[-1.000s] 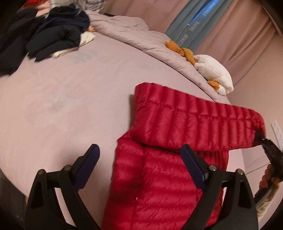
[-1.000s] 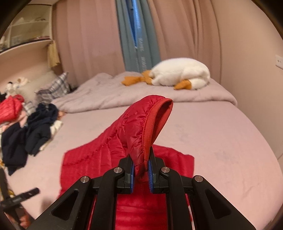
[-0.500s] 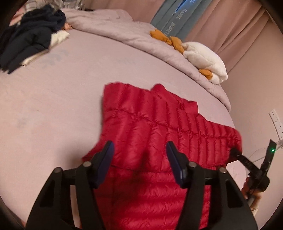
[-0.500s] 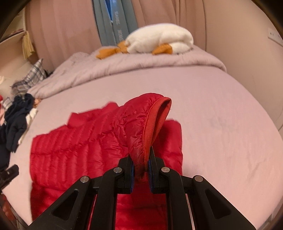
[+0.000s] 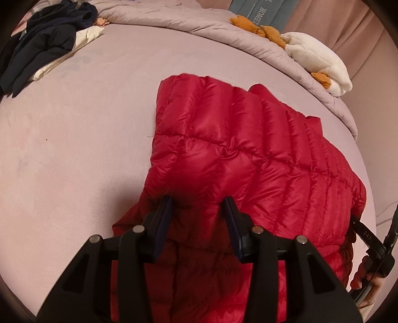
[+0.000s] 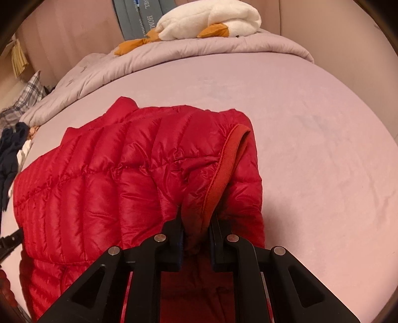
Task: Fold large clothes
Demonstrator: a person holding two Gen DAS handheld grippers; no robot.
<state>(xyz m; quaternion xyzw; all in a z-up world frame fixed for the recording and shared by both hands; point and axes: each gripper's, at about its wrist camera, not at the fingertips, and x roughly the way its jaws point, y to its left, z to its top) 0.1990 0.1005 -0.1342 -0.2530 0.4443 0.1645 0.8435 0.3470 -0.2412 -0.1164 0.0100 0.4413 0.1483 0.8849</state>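
Red jacket sleeve folded across the body on the bed.

My right gripper (image 6: 196, 223) clamps the sleeve cuff (image 6: 223, 171) of the red down jacket (image 5: 248, 154); my left gripper (image 5: 197, 211) is closing around a jacket fold, pads not yet pressing it. The bed (image 5: 74, 149) stretches ahead.

I see a white plush duck (image 6: 211, 18) lying on the rumpled grey quilt (image 6: 174, 57), with dark clothes (image 5: 47, 42) piled on the far sheet (image 5: 74, 139).

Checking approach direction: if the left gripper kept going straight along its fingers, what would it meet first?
Most likely the red puffer jacket, directly ahead of the closing left gripper; contact depth is unclear.
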